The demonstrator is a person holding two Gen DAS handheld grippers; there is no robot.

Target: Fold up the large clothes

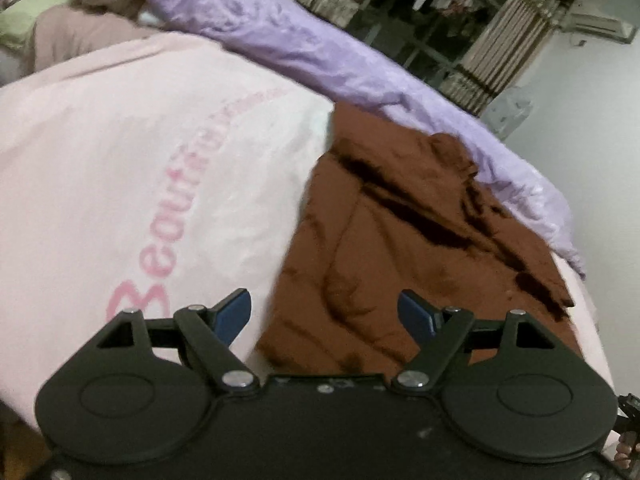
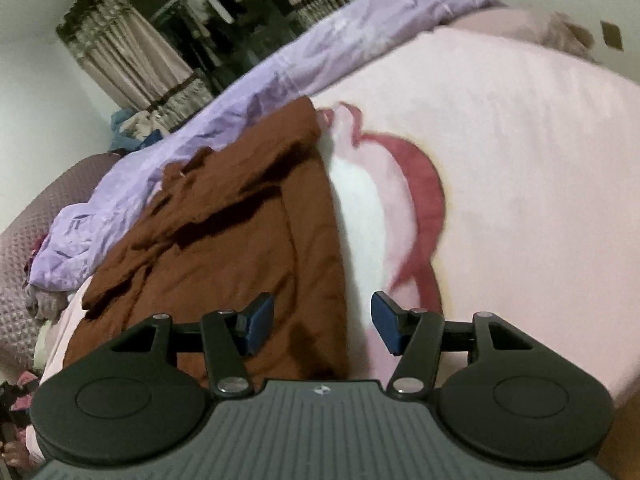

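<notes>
Grippers: your left gripper [image 1: 324,316] and right gripper [image 2: 323,322] both hang released, jaws spread wide, holding nothing.

Below them lies a smooth pink bedspread [image 1: 100,168] with pink lettering; a shiny, crinkled lilac quilt [image 1: 288,40] runs along its far side. The brown garment [image 1: 400,248], soft and creased into dark folds, lies rumpled on the bedspread against the quilt, under both grippers.

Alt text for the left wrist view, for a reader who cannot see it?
The open left gripper hovers empty above a rumpled brown garment lying on a pink bedspread printed with pink lettering. A crumpled lilac sheet runs along the bed's far edge, with curtains behind.
</notes>
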